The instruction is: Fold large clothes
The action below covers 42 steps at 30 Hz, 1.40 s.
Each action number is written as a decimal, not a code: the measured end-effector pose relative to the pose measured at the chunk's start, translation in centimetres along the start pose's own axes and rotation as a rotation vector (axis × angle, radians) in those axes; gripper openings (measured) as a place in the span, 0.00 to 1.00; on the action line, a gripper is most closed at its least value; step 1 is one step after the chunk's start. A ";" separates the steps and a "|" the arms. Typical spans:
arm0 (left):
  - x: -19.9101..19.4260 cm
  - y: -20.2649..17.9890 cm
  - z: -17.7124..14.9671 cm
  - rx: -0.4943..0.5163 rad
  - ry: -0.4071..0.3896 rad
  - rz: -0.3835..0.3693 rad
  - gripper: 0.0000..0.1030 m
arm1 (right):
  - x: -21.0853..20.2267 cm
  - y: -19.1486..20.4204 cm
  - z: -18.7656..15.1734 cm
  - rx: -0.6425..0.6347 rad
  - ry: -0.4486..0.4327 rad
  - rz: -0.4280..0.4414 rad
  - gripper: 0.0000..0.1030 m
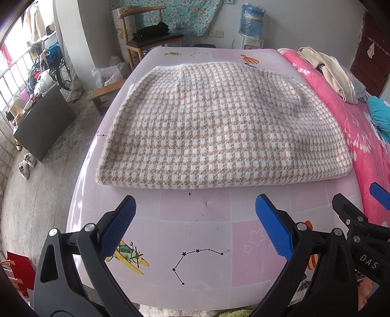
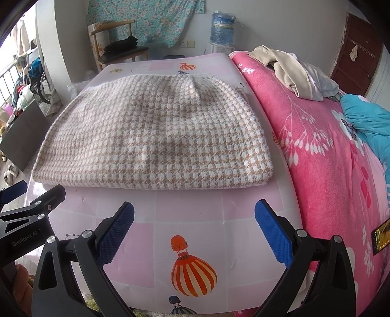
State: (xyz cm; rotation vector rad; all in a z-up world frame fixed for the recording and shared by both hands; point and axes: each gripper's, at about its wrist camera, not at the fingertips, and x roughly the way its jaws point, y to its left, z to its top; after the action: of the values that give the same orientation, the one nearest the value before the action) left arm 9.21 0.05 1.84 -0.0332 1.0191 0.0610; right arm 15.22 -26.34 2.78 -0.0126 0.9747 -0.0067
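Houndstooth garment (image 1: pixel 219 126) folded on mat, beyond both gaping hand-held grippers.

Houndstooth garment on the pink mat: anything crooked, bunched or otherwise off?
Mostly tidy. The houndstooth garment lies folded flat on the mat, near edge straight. A shallow hump shows near its right side. Both grippers, left and right, are open and clear of it.

From my feed I see a bedroom with pale grey walls (image 1: pixel 80 29) and a speckled concrete floor (image 1: pixel 41 195). Daylight pours through barred windows (image 1: pixel 12 73) on the left. A wooden chair (image 1: pixel 146 36) stands against the far wall beneath a floral teal cloth (image 1: pixel 185 14), beside a water dispenser (image 1: pixel 252 26). A dark red door (image 2: pixel 353 48) is at the right, and a pink floral blanket (image 2: pixel 329 158) covers the bed
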 end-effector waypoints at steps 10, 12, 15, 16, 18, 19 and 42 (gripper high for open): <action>0.0 0.0 0.0 0.000 0.000 -0.001 0.92 | 0.0 0.1 0.0 0.000 0.000 -0.002 0.94; 0.0 0.0 0.0 -0.001 0.000 -0.001 0.92 | 0.0 0.1 0.0 0.000 0.000 -0.001 0.94; 0.0 0.0 0.1 -0.001 0.000 -0.002 0.92 | 0.0 0.1 0.0 0.000 0.000 -0.001 0.94; 0.0 0.0 0.1 -0.001 0.000 -0.001 0.92 | 0.0 0.0 0.0 0.001 0.000 0.000 0.94; 0.0 0.0 0.1 0.000 -0.001 -0.002 0.92 | 0.0 0.0 0.0 0.000 0.000 -0.001 0.94; 0.0 0.0 0.0 -0.001 0.000 -0.001 0.92 | 0.0 0.0 0.0 0.000 0.000 0.000 0.94; -0.1 0.0 0.2 -0.004 -0.002 0.000 0.92 | -0.1 -0.1 0.0 0.002 0.000 0.002 0.94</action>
State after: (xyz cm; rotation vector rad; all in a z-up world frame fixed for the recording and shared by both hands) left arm 9.34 0.05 2.10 -0.0373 1.0170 0.0628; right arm 15.14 -26.44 2.83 -0.0092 0.9746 -0.0057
